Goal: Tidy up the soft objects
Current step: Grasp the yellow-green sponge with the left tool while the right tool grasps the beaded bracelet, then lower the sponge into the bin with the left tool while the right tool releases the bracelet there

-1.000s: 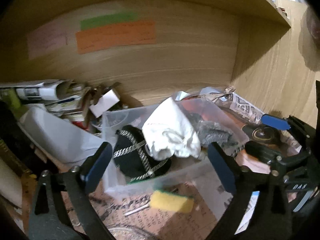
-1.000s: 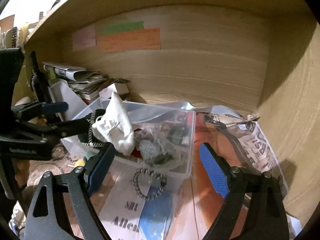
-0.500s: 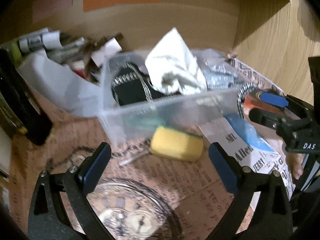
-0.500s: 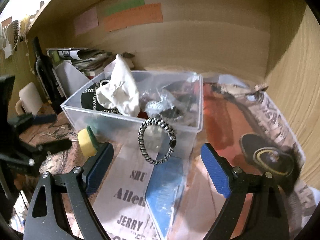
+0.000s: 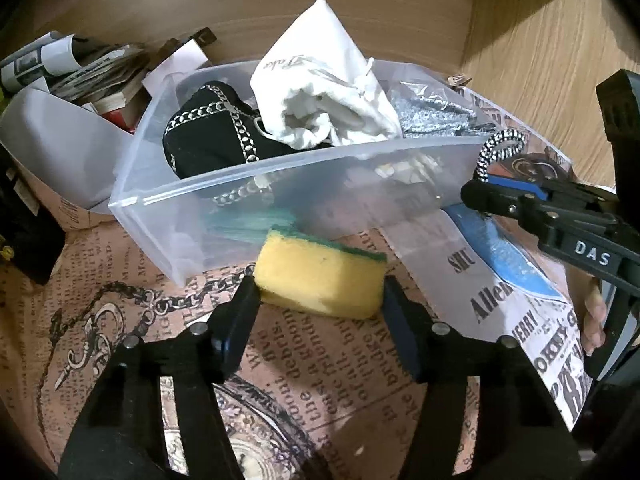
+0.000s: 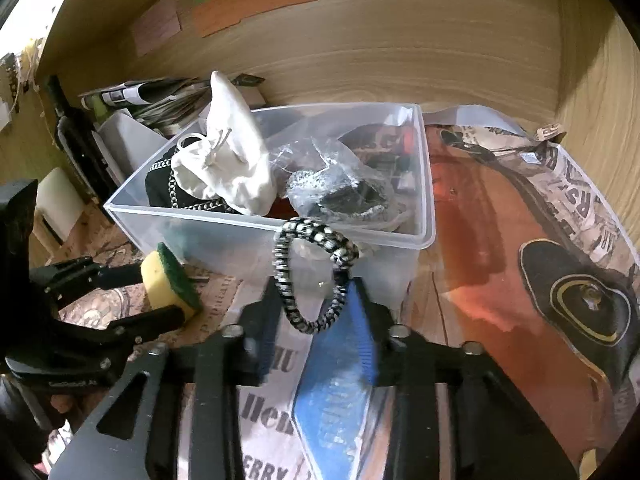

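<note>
A yellow sponge with a green scrub side point(image 5: 320, 280) lies on the printed paper in front of a clear plastic bin point(image 5: 280, 184). My left gripper point(image 5: 320, 300) is shut on the sponge, one pad at each end; it also shows in the right wrist view point(image 6: 168, 280). My right gripper point(image 6: 314, 308) is shut on a black-and-white braided bracelet point(image 6: 312, 272), which stands up against the bin's front wall point(image 6: 248, 256); the bracelet shows in the left wrist view too point(image 5: 496, 152). The bin holds a white drawstring pouch point(image 5: 328, 96), a black chained pouch point(image 5: 208, 140) and plastic-bagged items point(image 6: 336, 184).
A stack of papers and books point(image 5: 92, 76) and a white container point(image 5: 52, 148) sit left of the bin. A blue paper shape point(image 6: 336, 392) lies on the newsprint sheet. Wooden walls close the back and right point(image 6: 592, 92). A dark bottle point(image 6: 80, 148) stands far left.
Both grippers have moved forward and down and closed: the left on the sponge, the right on the bracelet. Half a second ago both were open.
</note>
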